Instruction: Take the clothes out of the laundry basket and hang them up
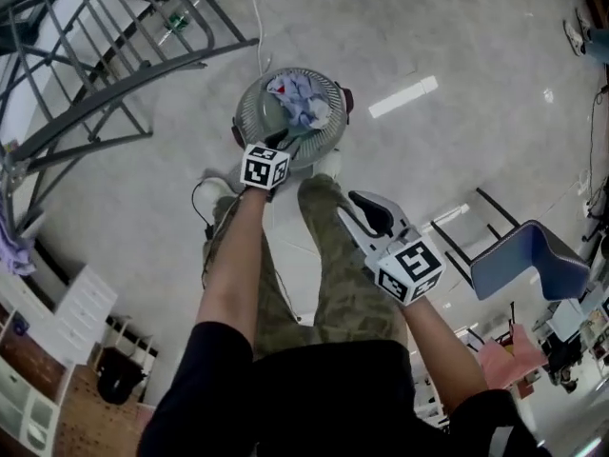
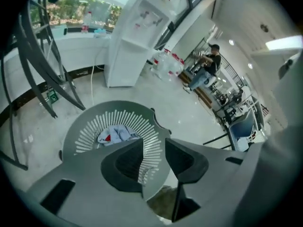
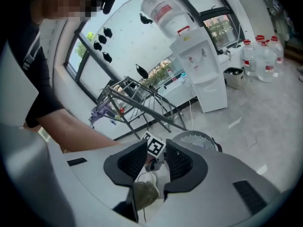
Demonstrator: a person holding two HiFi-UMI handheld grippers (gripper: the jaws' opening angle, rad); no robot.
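A round grey laundry basket [image 1: 249, 110] stands on the floor ahead of my feet, with a crumpled light-blue garment [image 1: 301, 99] inside. My left gripper [image 1: 285, 143] hovers over the basket's near rim, jaws open and nothing between them. In the left gripper view the garment [image 2: 115, 133] lies in the basket [image 2: 85, 126] just beyond the open gripper [image 2: 154, 161]. My right gripper [image 1: 366, 219] hangs further back over my right leg, open and empty. In the right gripper view the gripper [image 3: 156, 161] points at the left gripper's marker cube [image 3: 154, 145] and the basket [image 3: 198, 139].
A dark metal drying rack [image 1: 90, 55] stands at the upper left, a purple cloth [image 3: 101, 111] hanging on it. A blue chair [image 1: 528, 260] is at the right. A white water dispenser [image 3: 202, 74] and bottles stand by the window. White shelves [image 1: 81, 303] are at the lower left.
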